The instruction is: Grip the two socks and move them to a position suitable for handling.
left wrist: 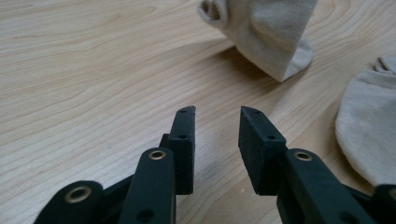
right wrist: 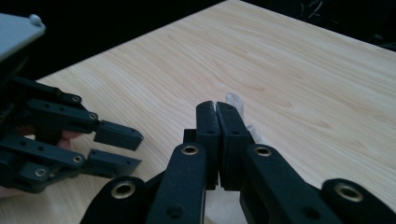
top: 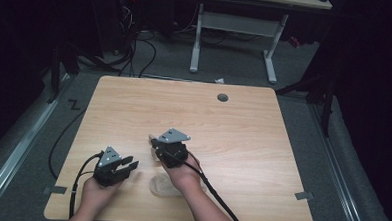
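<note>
My right gripper [top: 155, 145] is shut on a beige sock [top: 155, 155] and holds it a little above the wooden table [top: 233, 127]. In the right gripper view its jaws [right wrist: 217, 106] are pressed together, with a bit of pale cloth [right wrist: 236, 100] peeking past the tips. In the left gripper view that sock [left wrist: 268, 37] hangs with its lower end near the tabletop. A second beige sock [top: 163, 185] lies flat under the right forearm, also at the right edge of the left gripper view [left wrist: 369, 126]. My left gripper [top: 131, 164] is open to the left of both socks, with nothing between its fingers [left wrist: 217, 112].
A round cable hole [top: 222, 97] sits near the table's far edge. Small tape pieces [top: 304, 196] mark the front corners. Beyond the table, a white desk frame [top: 235, 27] and cables on the grey floor.
</note>
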The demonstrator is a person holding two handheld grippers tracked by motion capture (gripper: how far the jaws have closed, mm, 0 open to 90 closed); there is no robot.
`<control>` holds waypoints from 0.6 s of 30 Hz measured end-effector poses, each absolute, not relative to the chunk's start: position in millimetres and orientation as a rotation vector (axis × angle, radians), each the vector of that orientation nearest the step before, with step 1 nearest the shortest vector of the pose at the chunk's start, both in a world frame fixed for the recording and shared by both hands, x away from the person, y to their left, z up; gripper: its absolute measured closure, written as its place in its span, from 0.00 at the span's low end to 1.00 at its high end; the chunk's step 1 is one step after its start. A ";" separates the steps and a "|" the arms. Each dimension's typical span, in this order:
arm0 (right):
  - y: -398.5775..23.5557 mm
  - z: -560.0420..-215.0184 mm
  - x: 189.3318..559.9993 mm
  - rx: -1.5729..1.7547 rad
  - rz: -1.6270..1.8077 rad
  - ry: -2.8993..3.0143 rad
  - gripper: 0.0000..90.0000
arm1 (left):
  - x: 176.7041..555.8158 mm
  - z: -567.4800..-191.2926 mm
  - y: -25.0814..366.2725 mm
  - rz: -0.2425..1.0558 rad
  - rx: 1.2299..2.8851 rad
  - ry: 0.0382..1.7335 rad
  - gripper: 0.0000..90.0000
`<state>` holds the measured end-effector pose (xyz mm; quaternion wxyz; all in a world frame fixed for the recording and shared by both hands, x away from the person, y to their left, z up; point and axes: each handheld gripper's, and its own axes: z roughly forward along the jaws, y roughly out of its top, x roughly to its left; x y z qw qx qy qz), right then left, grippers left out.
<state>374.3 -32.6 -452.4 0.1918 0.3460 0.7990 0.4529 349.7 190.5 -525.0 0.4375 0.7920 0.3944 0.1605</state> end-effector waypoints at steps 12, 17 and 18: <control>-3.3 -400.8 371.2 0.841 1.438 2.180 0.99 | 350.3 -525.6 190.4 0.398 1.970 0.974 0.74; -6.8 -399.4 372.3 0.850 1.403 2.178 0.99 | 351.0 -526.0 191.1 0.396 1.966 0.983 0.74; -8.2 -401.4 372.4 0.852 1.387 2.180 0.99 | 350.8 -526.0 190.9 0.396 1.968 0.981 0.74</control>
